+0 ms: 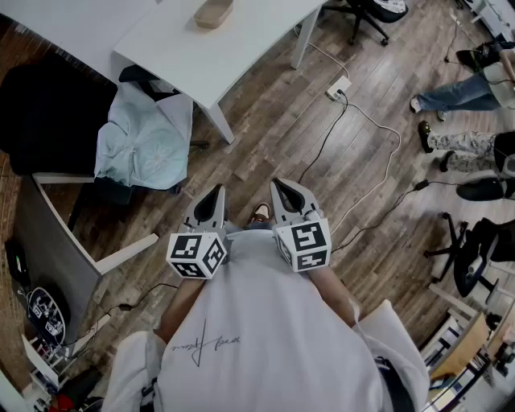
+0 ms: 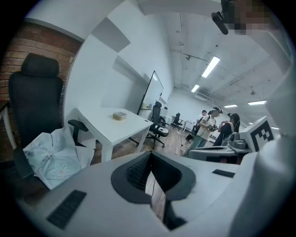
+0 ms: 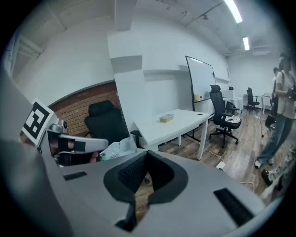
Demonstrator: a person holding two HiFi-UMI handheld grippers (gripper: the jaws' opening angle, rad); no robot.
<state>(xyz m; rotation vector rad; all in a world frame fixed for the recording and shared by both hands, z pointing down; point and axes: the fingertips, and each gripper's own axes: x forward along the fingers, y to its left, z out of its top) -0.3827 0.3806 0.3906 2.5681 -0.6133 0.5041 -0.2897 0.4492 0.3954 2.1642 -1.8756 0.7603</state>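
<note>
Left hand-held gripper [image 1: 216, 193] and right hand-held gripper [image 1: 278, 187] point forward, side by side, jaws together, empty.

From my head view, a white table [image 1: 233, 48] stands at twelve o'clock with a tan container [image 1: 213, 12] on it. At ten o'clock a pale blue cloth [image 1: 145, 141] is draped over a black office chair [image 1: 48, 113]. A white power socket [image 1: 338, 87] lies at one o'clock on the wood floor [image 1: 265, 137], with a white cable [image 1: 398, 137] running from it. People's legs [image 1: 463, 95] show at two.
</note>
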